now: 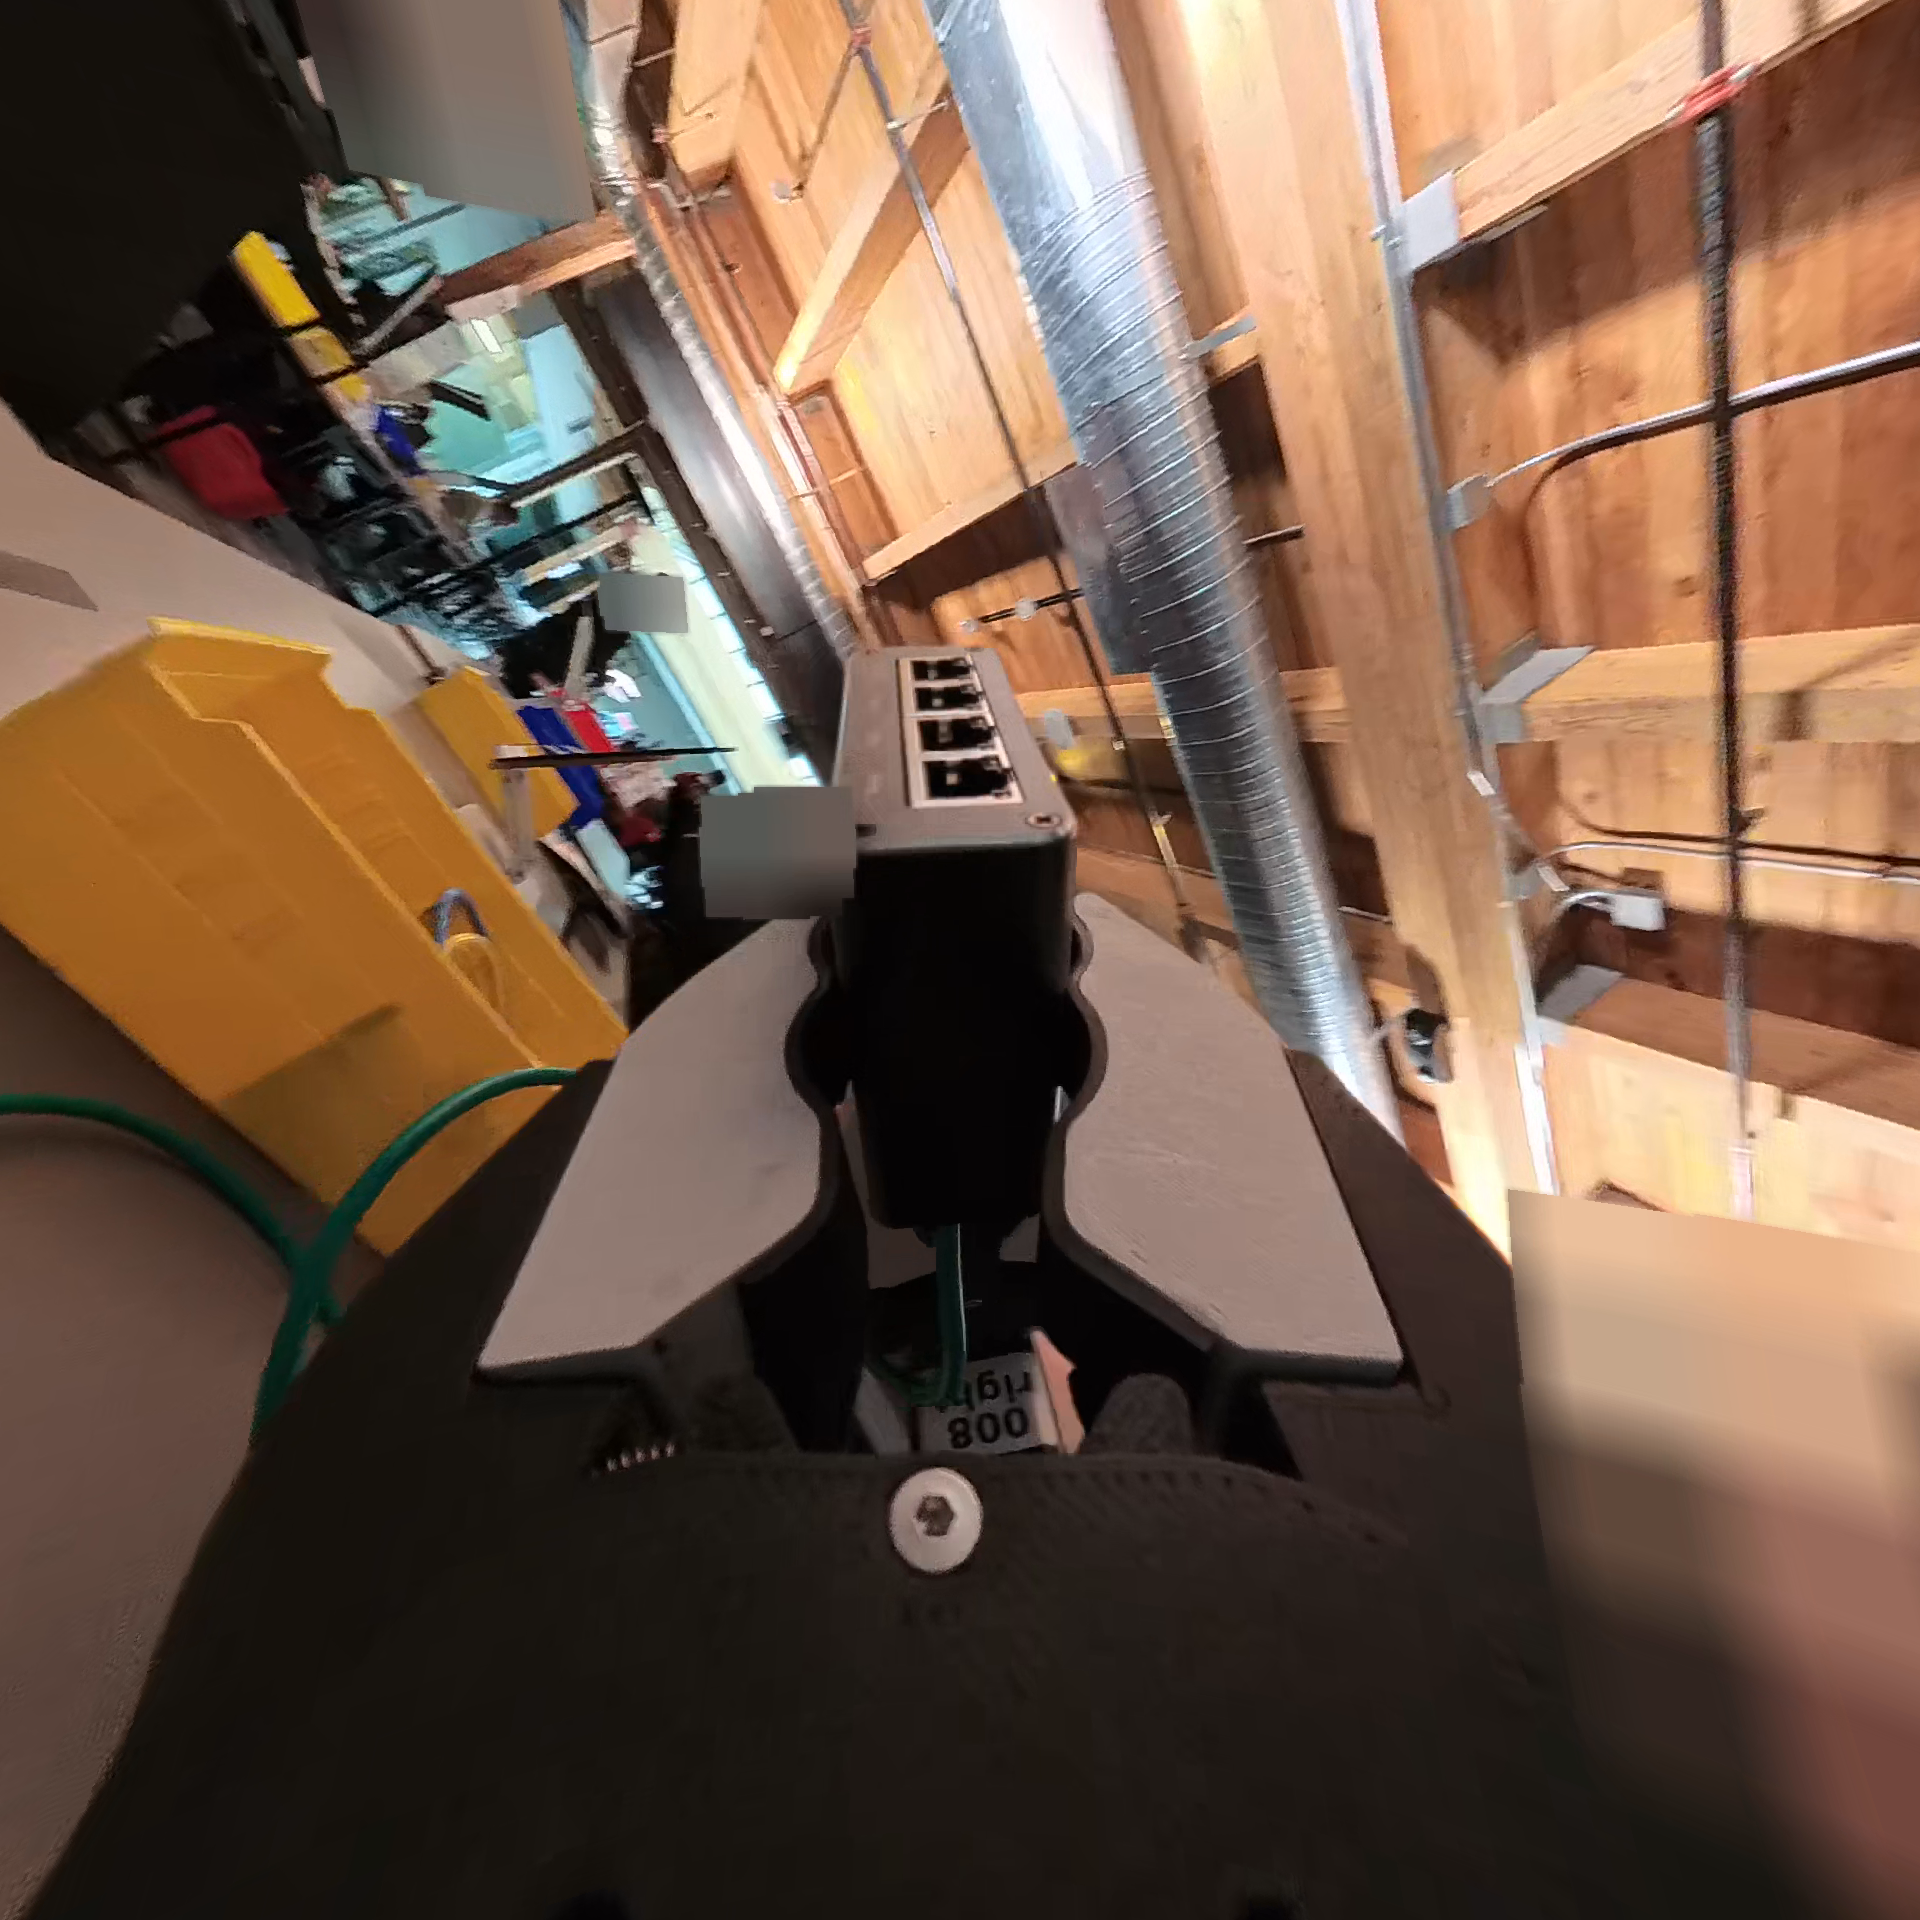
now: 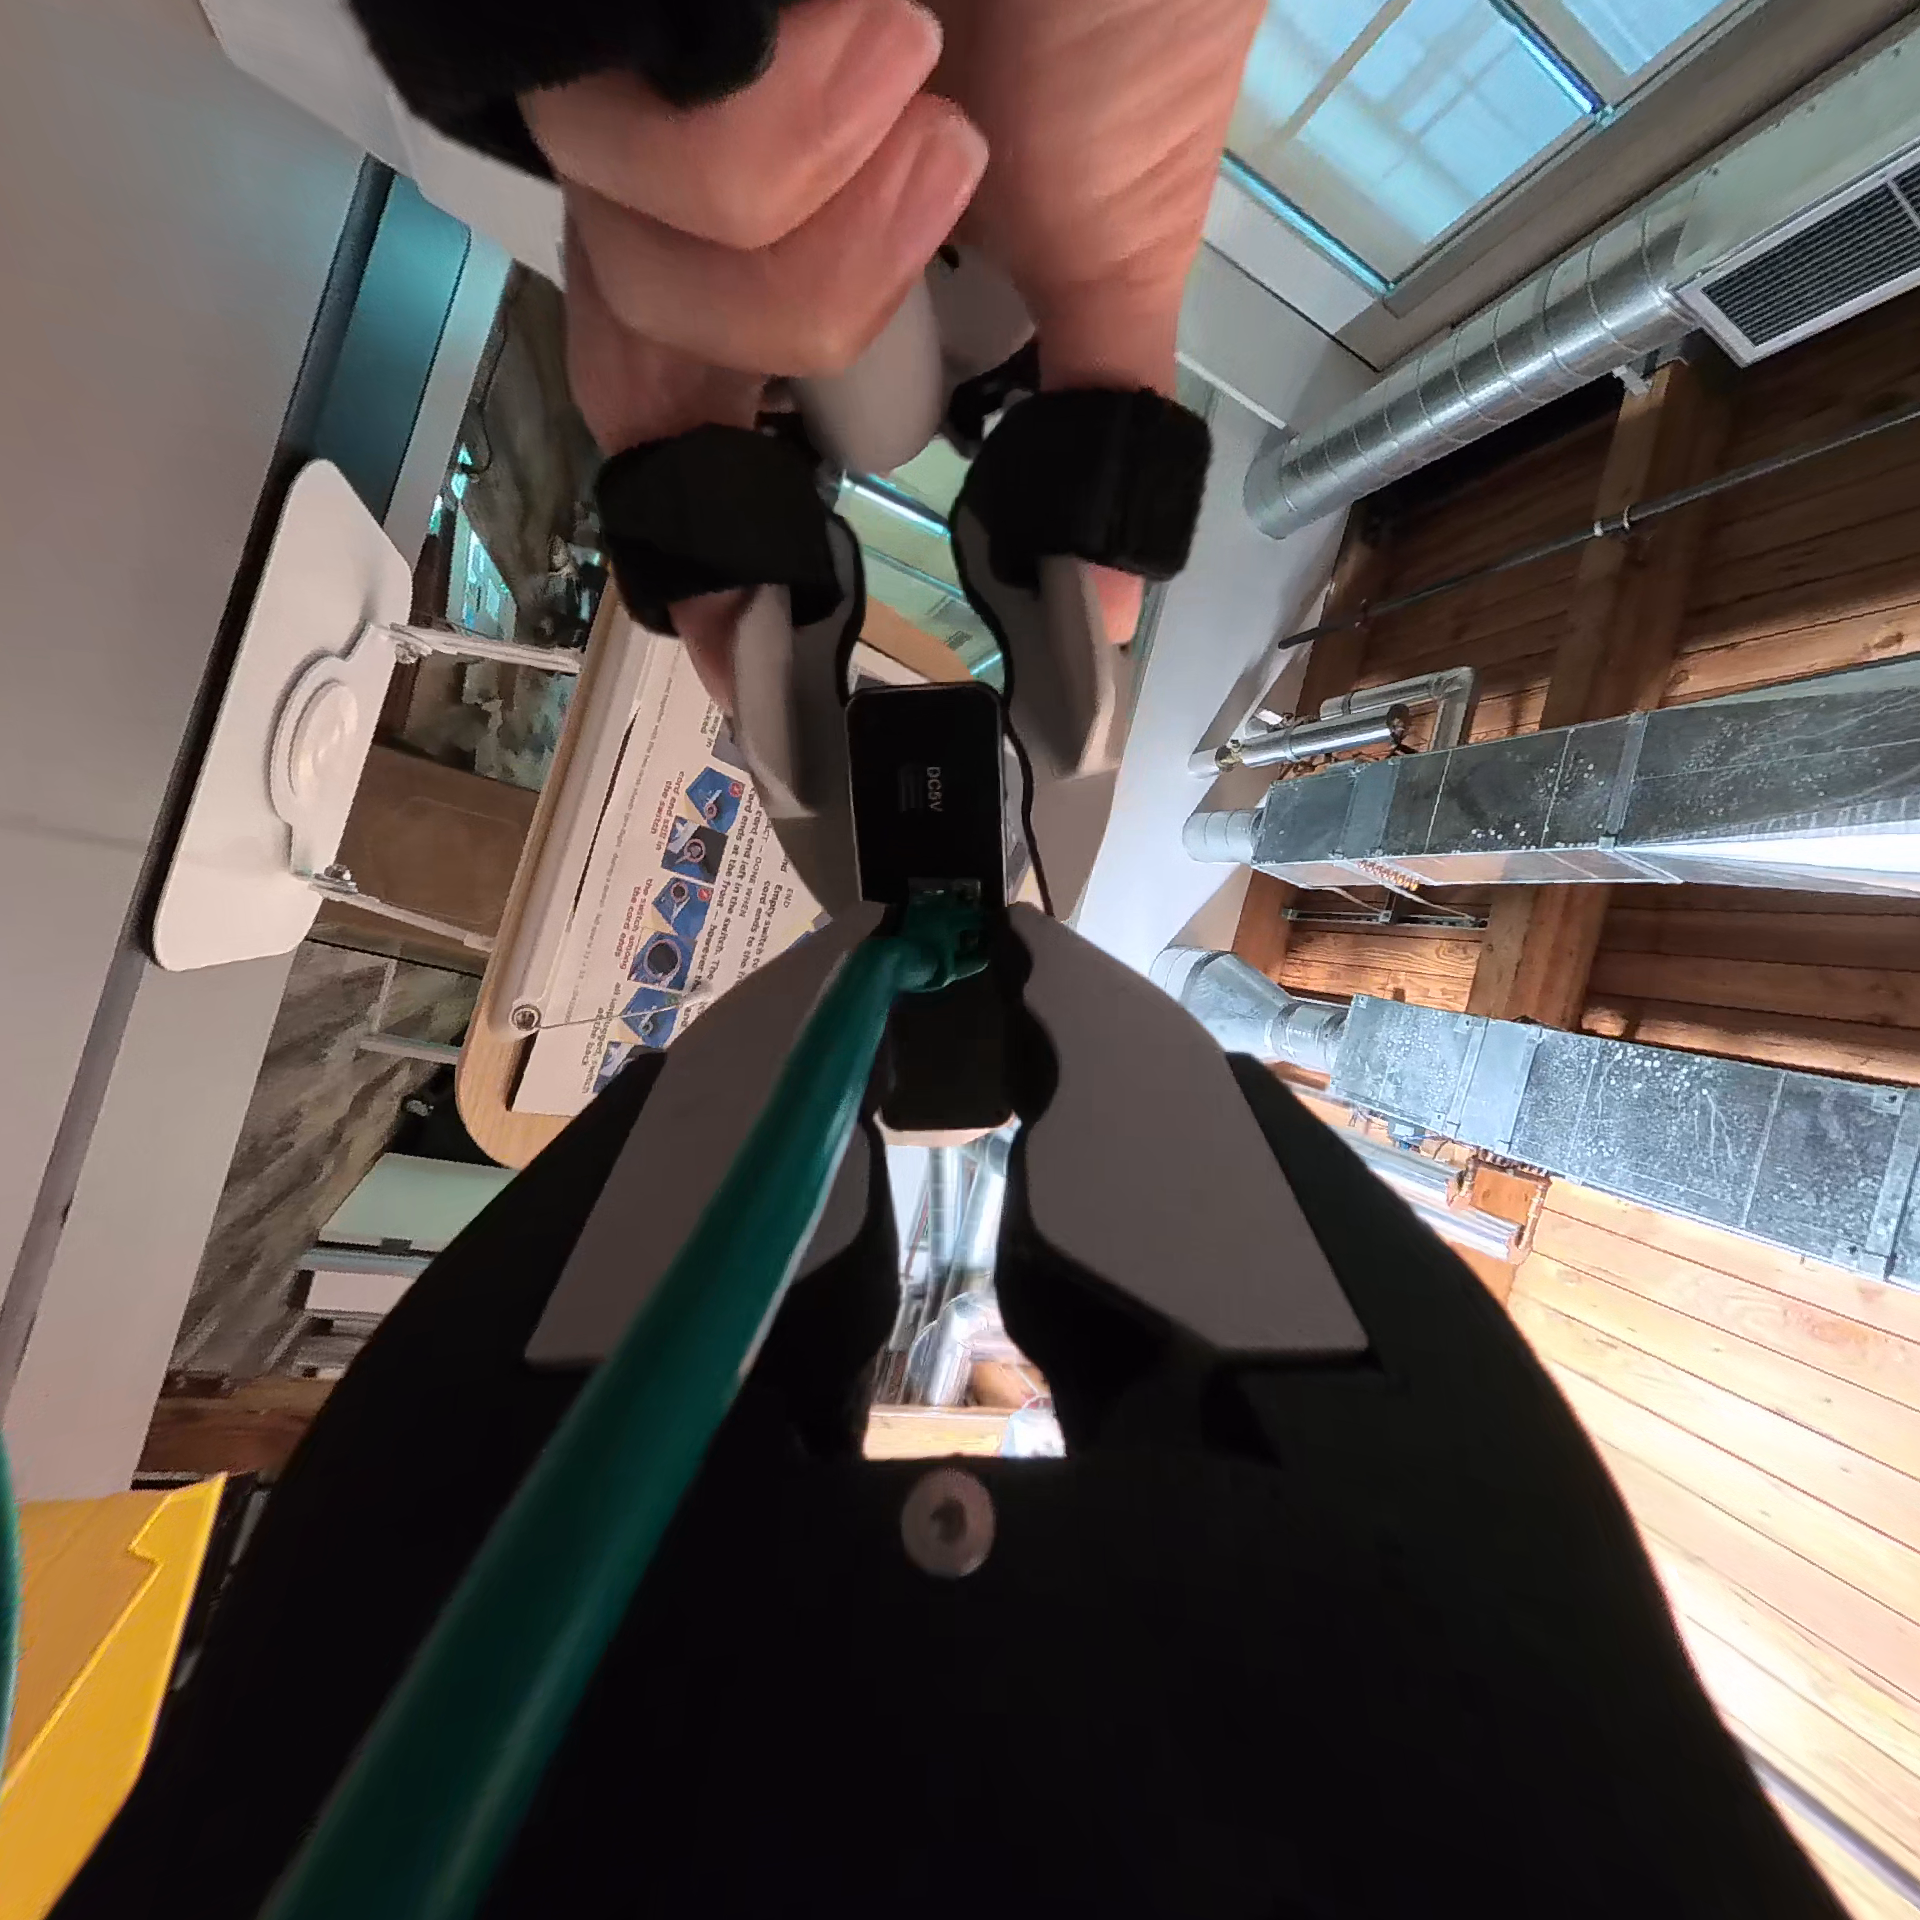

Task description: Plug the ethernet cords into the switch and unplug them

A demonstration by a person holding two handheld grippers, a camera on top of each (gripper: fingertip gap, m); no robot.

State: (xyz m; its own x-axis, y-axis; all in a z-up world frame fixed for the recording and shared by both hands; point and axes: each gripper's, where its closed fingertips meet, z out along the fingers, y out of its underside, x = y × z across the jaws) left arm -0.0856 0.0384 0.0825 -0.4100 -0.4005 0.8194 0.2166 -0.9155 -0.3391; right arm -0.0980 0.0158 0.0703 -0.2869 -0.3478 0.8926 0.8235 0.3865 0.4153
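1. left gripper (image 1: pixel 951 977) clamped on the black switch (image 1: pixel 961 894), grey fingers (image 1: pixel 727 1122) pressed against both long sides of the case, held up in the air with the wooden ceiling (image 1: pixel 1621 436) behind
2. row of four ports on the switch's pale face, all showing empty, at the far end of the case
3. green ethernet cord (image 1: pixel 951 1299) hanging from the near end of the switch, down between the finger bases
4. more green cord looping at lower left, in front of a yellow bin (image 1: pixel 260 883) on a pale surface
5. silver ribbed duct (image 1: pixel 1122 436) running across the ceiling beams
6. right gripper (image 2: pixel 940 961) closed on the green plug (image 2: pixel 940 940) at the switch (image 2: pixel 925 800) end, jaws together around the plug's boot; seated fully or partly in the port: cannot tell
7. cord (image 2: pixel 665 1392) running from the plug back down across the gripper body toward lower left
8. opposite, the left gripper (image 2: pixel 925 727) seen end-on with a person's hand (image 2: pixel 831 197) wrapped round its handle, fingers pinching the switch from both sides
9. sheet-metal ducts (image 2: pixel 1558 821) and wooden planking to the right, a white board with printed pictures (image 2: pixel 665 904) to the left
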